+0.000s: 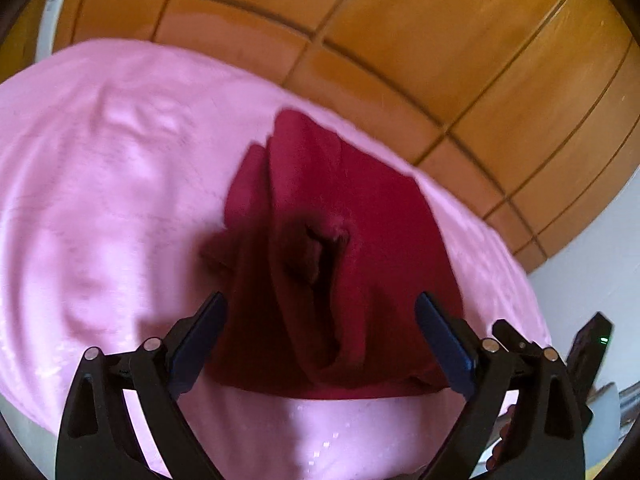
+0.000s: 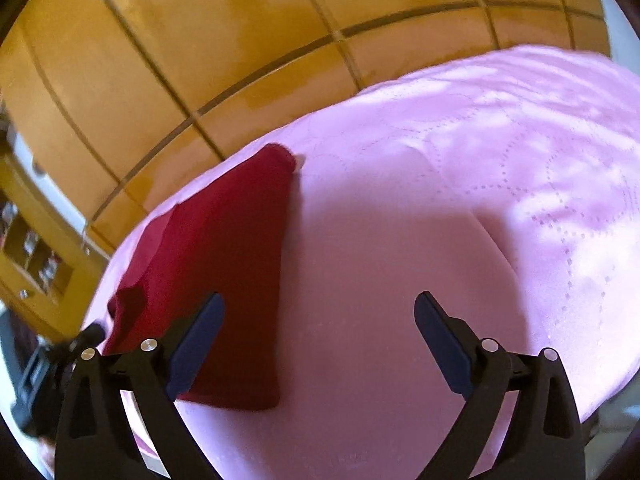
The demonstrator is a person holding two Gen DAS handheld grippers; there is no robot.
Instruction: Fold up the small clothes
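The red garment [image 1: 332, 248] is lying on the pink bedspread [image 1: 100, 184], near the bed's edge w/ the tiled floor [image 1: 460, 40] just beyond it; it's already looking partly folded, a long narrow shape w/ a bunched, puckered crease down its middle in the left wrist view. The left gripper [image 1: 320, 340] is hovering right over the garment's near end, jaws spread wide, nothing pinched, cloth showing between the fingers but pads not pressing on it. The right gripper [image 2: 320, 340] is also standing spread wide & empty, aimed mostly at bare bedspread, w/ the garment lying off to its left and only its left finger overlapping the cloth's near corner in the view. Judging by this, the step in hand is prob. re-gripping for the next fold, or smoothing. To do it well: bring each gripper to a near corner of the garment, not the middle; pinch both layers together so the under layer isn't left behind; avoid catching the bedspread in the pads. Flatten that central pucker first, else the fold will be coming out lumpy. Lift low, carry the near edge over to the far edge evenly, both sides together, so edges are lining up.
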